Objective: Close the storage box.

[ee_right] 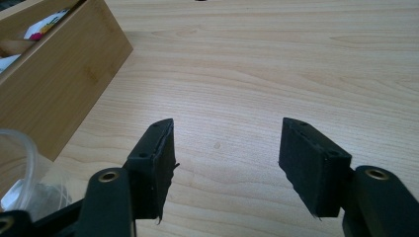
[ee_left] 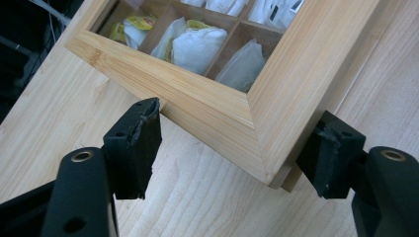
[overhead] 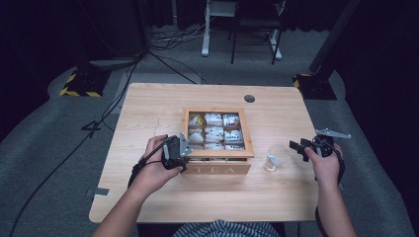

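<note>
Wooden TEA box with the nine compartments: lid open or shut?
Open. The wooden TEA box shows its tea bags uncovered in the high view; the left gripper view looks straight into the compartments. No lid is visible.

The clear cup (ee_right: 22, 173) is cut off at the right gripper view's left edge, its contents blurred.

tea box (ee_left: 217, 111): smooth, satiny bamboo-look wood | table (ee_right: 276, 64): pale matt wood grain | jaws: matt black plastic, rough worn pads | cup (overhead: 272, 159): clear glossy plastic
</note>
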`<state>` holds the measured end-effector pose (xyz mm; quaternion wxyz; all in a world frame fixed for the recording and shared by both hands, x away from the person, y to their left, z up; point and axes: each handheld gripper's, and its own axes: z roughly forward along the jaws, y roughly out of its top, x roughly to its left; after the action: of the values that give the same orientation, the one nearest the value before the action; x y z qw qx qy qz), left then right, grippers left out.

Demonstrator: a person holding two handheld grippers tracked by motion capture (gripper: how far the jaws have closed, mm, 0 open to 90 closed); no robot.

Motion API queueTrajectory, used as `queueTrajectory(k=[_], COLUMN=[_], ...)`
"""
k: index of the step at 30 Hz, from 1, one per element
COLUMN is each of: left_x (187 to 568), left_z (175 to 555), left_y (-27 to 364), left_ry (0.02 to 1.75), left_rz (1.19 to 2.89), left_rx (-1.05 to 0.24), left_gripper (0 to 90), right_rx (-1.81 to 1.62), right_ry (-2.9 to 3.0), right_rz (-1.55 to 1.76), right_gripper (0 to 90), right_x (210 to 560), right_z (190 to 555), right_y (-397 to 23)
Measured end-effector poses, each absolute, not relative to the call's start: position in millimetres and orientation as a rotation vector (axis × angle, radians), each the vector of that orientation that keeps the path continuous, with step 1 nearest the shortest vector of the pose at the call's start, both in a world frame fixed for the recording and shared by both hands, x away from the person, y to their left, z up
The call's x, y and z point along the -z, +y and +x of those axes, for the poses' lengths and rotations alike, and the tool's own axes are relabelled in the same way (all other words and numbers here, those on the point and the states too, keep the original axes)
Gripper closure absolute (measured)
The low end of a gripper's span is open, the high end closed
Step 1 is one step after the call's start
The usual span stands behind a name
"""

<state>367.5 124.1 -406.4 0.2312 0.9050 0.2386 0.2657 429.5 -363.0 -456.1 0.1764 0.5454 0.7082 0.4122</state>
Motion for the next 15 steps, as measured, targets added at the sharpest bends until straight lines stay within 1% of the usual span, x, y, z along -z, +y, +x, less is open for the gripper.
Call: queueTrajectory(k=[8,15], left_x=[407.5,406.7], left_z=[367.6,368.0], left_y=[122.6,123.7], left_ry=[0.648,0.648], left_rz=[2.541,2.547], left_rx=[-0.707,-0.682], left_gripper=[30.6,30.8], right_rx=[-1.175,-1.172], right_ry=[2.009,2.019], right_rz=[1.552,1.555], right_gripper=[38.9,38.7], right_x=[457.2,458.8], right_z=[429.9,430.0], right_y=[-362.5,-361.7])
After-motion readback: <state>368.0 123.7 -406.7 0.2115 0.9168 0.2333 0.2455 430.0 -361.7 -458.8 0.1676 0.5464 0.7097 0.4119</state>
